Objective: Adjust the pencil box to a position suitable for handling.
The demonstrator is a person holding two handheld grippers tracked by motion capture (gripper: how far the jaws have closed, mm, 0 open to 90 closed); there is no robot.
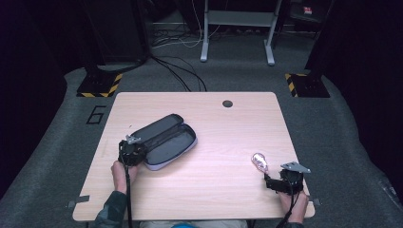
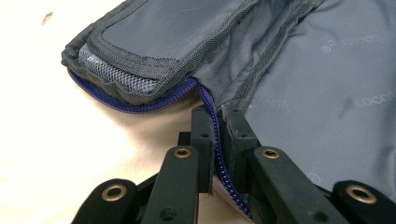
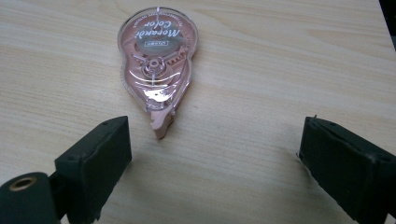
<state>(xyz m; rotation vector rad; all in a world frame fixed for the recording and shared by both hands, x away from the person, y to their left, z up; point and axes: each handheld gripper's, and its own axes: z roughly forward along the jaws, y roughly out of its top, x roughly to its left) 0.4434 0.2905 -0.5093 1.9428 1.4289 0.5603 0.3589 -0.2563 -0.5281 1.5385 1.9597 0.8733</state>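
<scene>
While the left gripper (image 2: 215,140) pinches the blue zipper edge (image 2: 219,158) of the open pencil case (image 1: 164,140), steadying seems the step in hand. Right gripper (image 3: 212,158) spread wide, holding nothing, poised just short of the correction tape (image 3: 156,65) on the bench (image 1: 214,190) at the right front. Next, judging by this: advance, close across the pink body's narrow waist, then carry toward the case. Tape's long axis running straight along the right gripper's line, pink tip pointing back at it. Case lying diagonal, near-left to far-right, lid flat open.
</scene>
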